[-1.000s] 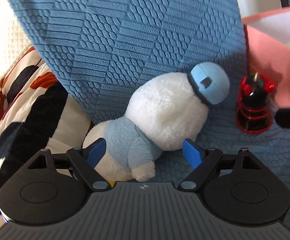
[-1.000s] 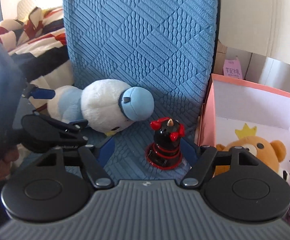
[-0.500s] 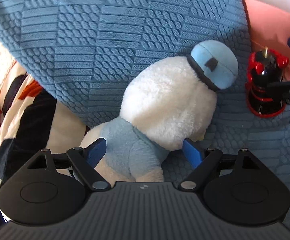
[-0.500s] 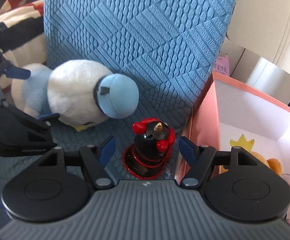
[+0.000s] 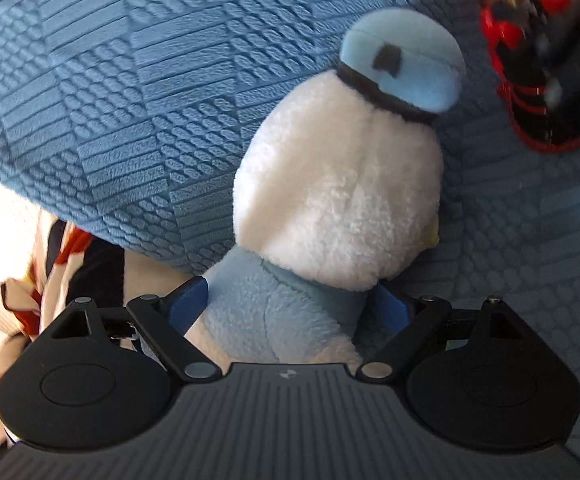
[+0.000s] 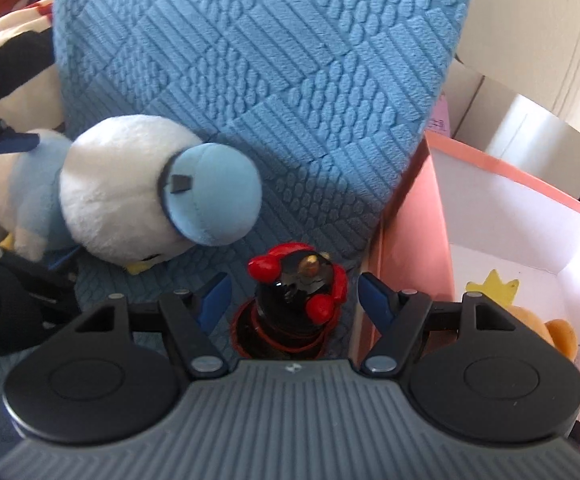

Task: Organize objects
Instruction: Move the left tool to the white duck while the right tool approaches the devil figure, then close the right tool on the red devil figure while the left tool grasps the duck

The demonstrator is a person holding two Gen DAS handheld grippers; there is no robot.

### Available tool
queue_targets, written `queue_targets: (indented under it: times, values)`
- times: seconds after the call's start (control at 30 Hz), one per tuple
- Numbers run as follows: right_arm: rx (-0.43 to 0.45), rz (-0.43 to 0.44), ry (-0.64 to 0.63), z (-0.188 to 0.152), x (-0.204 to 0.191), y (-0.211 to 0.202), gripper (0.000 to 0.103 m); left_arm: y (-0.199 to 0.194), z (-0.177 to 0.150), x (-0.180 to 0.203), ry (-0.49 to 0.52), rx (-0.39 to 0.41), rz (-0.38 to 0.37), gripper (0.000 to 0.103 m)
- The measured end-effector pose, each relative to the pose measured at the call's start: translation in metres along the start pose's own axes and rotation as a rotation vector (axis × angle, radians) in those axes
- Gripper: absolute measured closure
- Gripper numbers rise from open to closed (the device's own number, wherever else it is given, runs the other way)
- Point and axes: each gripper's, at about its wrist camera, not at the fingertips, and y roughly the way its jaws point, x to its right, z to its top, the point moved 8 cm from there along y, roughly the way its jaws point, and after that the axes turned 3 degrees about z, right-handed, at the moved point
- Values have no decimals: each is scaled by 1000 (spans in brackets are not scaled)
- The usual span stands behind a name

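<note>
A white plush duck (image 5: 342, 196) with a light blue cap and shirt lies on the blue textured cushion (image 5: 170, 80). My left gripper (image 5: 290, 304) is open, its blue fingertips either side of the duck's blue body. The duck also shows in the right wrist view (image 6: 122, 184). A small black and red figurine (image 6: 296, 300) stands upright on the cushion beside the pink box (image 6: 406, 240). My right gripper (image 6: 294, 298) is open, with its fingertips either side of the figurine. The figurine also shows blurred in the left wrist view (image 5: 530, 64).
The pink box holds an orange plush bear (image 6: 546, 332) with a yellow crown. A striped black, white and red cloth (image 5: 62, 272) lies left of the cushion. The cushion's backrest (image 6: 270, 60) rises behind the toys. White wall panels (image 6: 530, 20) stand at the right.
Both grippers have moved forward. The left now straddles the duck's body and the right straddles the figurine. Both stay open and the toys have not moved.
</note>
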Motion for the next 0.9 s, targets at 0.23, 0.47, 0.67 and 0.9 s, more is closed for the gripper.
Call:
queue_targets:
  times: [0.23,0.47,0.67,0.9]
  values:
    - [-10,-48,-32,2,1,10,33,9,0,7,110,5,31,12]
    - [11,-114,-20,5,9,10,59,16,2,8,125,-6,39,8]
    - [9,-56,36,6,16,2,63,23,3,3,136,-4,46,8]
    - [20,-1,24,1,4,-13,64,39,0,1,165,-11,74,7]
